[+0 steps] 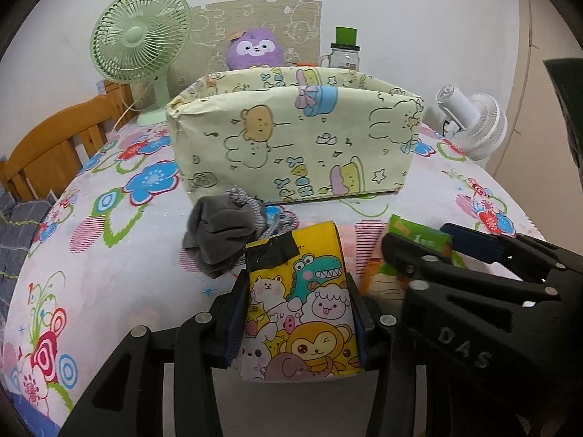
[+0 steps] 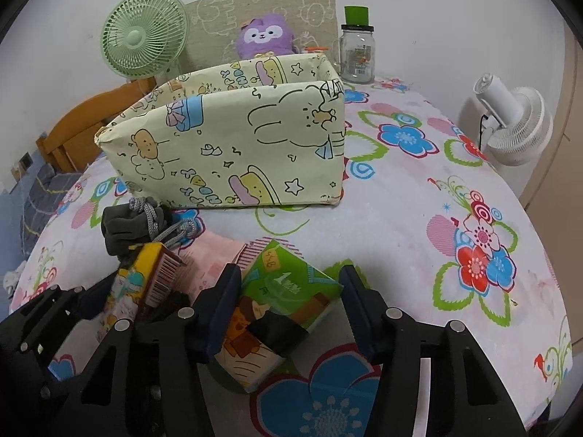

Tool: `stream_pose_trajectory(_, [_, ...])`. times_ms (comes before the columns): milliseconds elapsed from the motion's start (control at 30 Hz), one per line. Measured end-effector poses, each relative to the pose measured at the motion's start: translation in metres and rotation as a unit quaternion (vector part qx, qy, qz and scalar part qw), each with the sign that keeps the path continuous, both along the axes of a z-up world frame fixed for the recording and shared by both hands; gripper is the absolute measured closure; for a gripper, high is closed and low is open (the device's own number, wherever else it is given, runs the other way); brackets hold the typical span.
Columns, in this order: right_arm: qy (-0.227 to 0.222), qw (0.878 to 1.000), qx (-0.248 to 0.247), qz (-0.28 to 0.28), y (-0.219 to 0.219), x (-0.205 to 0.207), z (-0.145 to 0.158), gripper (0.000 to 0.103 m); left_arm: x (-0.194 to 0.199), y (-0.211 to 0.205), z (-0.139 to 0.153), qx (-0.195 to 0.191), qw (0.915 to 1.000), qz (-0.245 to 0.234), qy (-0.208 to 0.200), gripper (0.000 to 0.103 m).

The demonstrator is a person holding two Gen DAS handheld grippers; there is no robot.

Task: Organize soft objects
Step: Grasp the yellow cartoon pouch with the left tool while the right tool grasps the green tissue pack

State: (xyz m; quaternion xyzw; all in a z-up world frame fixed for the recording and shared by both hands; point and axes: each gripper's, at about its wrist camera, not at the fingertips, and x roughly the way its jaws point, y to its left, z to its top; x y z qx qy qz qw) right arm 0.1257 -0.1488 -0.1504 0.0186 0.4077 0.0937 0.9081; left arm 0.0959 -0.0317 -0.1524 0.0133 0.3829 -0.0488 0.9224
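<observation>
Even, soft indoor light, faint shadows, no glare; sharp centres, strong fisheye bending and dark corner rims.

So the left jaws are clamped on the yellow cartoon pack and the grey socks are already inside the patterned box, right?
Not quite. The left gripper does clamp the yellow cartoon pack, but the grey socks are not in the patterned box; they lie on the tablecloth in front of it, as the left wrist view shows.
</observation>
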Motion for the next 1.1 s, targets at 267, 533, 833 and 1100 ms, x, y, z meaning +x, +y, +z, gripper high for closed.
stream_pose_trajectory(267, [0.007, 1.000, 0.021, 0.012, 0.000, -0.003, 0.002, 0.018, -0.004, 0.012, 0.001, 0.007, 0.9999, 0.013, -0.003, 0.055])
stream_pose_trajectory(533, [-0.001, 1.000, -0.002, 0.021, 0.014, -0.007, 0.001, 0.016, -0.006, 0.014, -0.003, 0.016, 0.9998, 0.014, -0.002, 0.055])
stream_pose_trajectory(833, [0.019, 1.000, 0.008, -0.010, 0.017, 0.003, -0.011, 0.015, -0.006, 0.017, -0.005, 0.016, 0.9998, 0.008, -0.003, 0.055])
stream_pose_trajectory(1100, [0.020, 1.000, 0.013, -0.003, 0.024, 0.001, -0.009, 0.040, -0.005, 0.014, -0.005, 0.019, 0.9998, 0.009, -0.005, 0.055])
